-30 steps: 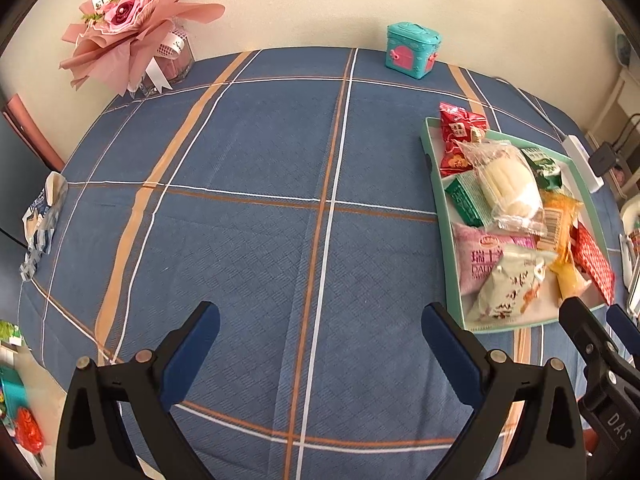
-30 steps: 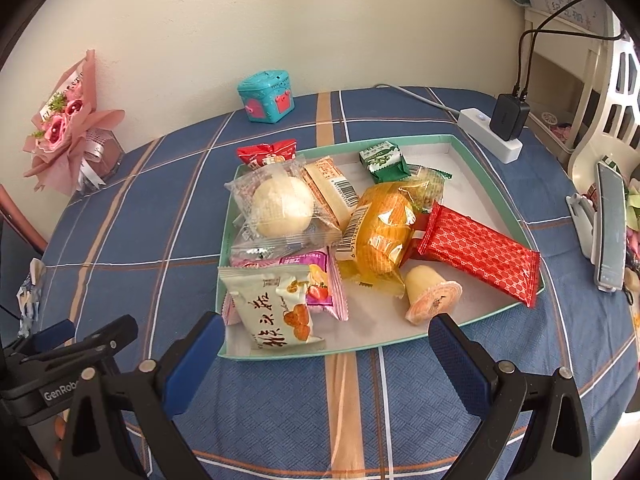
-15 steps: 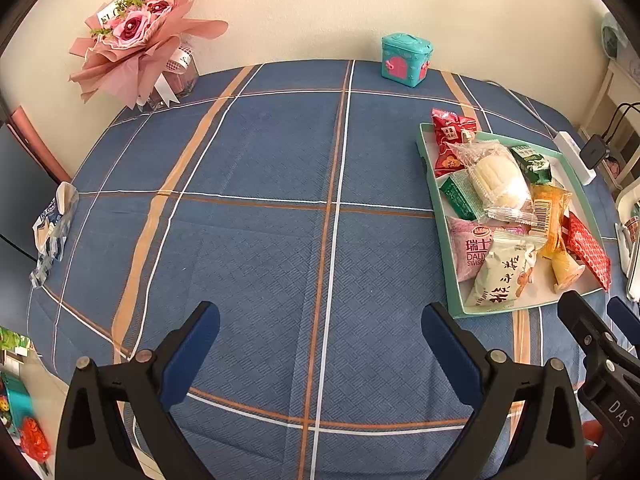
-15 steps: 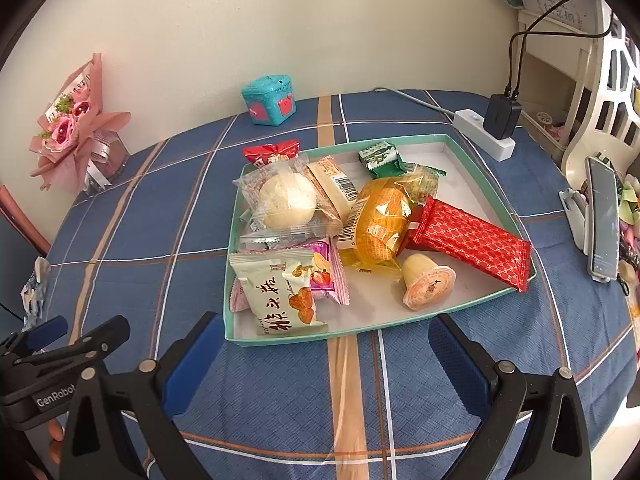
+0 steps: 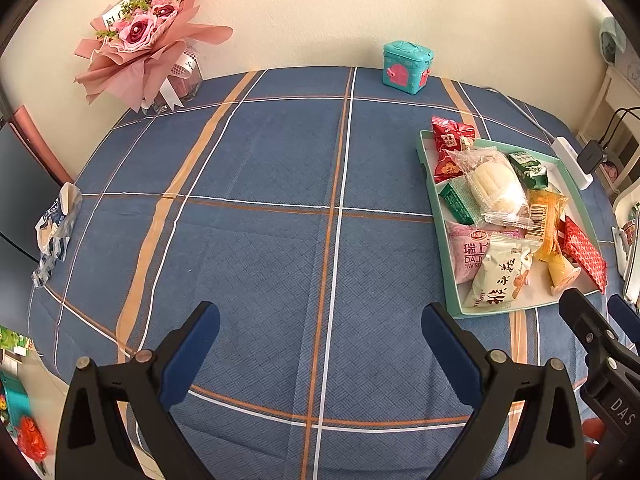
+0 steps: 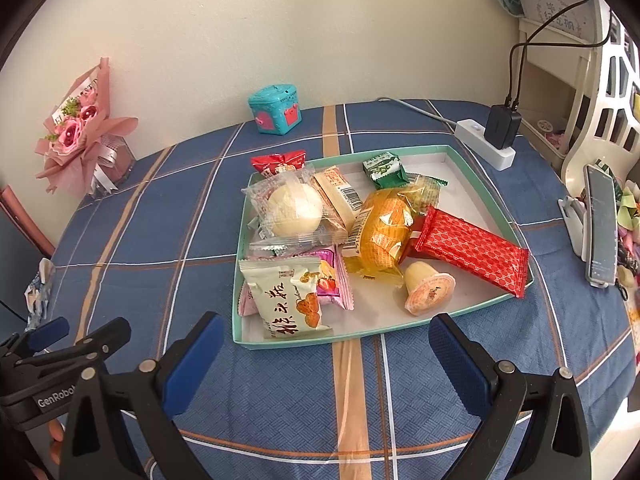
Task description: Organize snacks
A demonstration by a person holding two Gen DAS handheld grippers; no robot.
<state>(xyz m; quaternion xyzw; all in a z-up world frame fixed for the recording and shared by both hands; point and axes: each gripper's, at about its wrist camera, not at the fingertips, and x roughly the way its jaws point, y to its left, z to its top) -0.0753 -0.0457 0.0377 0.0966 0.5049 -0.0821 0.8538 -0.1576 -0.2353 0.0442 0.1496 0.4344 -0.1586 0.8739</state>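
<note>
A teal tray [image 6: 476, 178] [image 5: 448, 276] on the blue plaid tablecloth holds several wrapped snacks: a white bun in clear wrap [image 6: 294, 208], a cream packet with Chinese writing [image 6: 286, 298], an orange cake packet [image 6: 386, 226], a red bar [image 6: 472, 250], a jelly cup [image 6: 428, 290], a green packet [image 6: 382, 166]. A small red packet [image 6: 280, 162] hangs over the tray's far rim. My right gripper [image 6: 326, 356] stands open just before the tray's near edge, nothing between its fingers. My left gripper [image 5: 320, 348] is open over bare cloth, left of the tray.
A teal toy box [image 6: 276, 110] and a pink bouquet [image 5: 148, 44] stand at the far edge by the wall. A white power strip with a plug [image 6: 490, 140] lies right of the tray. A phone [image 6: 600, 224] sits beyond the table's right side. A crumpled wrapper [image 5: 54, 228] lies at the left edge.
Both grippers have drawn back and up from the table, so the tray looks smaller and farther. Both stay open and nothing on the table has moved.
</note>
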